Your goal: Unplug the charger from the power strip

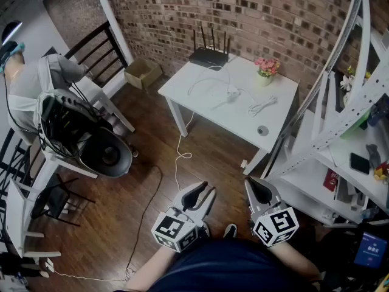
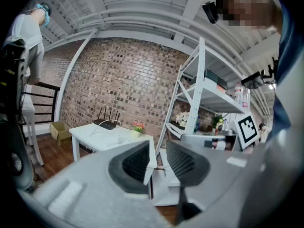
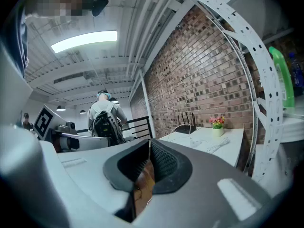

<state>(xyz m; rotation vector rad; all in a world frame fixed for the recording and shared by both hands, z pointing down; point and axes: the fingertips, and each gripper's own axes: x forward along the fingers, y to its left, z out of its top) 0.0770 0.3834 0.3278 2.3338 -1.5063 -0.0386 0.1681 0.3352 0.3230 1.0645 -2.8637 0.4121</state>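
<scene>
Left gripper (image 1: 203,190): held low in front of the person's body, pointing roughly level towards the table. Its jaws stand apart with nothing between them, probably so it is ready to close on something.

Right gripper (image 1: 255,184): just beside the left one and aimed the same way. Its jaws are together and empty, so it looks parked; it may serve to steady or press rather than to grasp.

White cord (image 1: 180,156): hangs from the table's near edge and loops on the wooden floor between the person and the table. It probably feeds whatever is plugged in above.

Table (image 1: 200,111): white, standing against the brick wall (image 1: 273,17) and well apart from both grippers. No reach has begun.

Charger (image 1: 233,92): a small white lump mid-table where thin white cables meet. It is too small to tell apart from the power strip, and it appears to be plugged in still.

Coiled cable (image 1: 262,106): lies loose to the right of the charger and apart from it.

Router (image 1: 208,56): sits at the table's far edge by the wall, with one cable arcing forward to the charger area.

Flower pot (image 1: 267,69): stands at the far right corner, clear of the cables.

Stage: the approach is not yet made, and the person must first get close to the table.
</scene>
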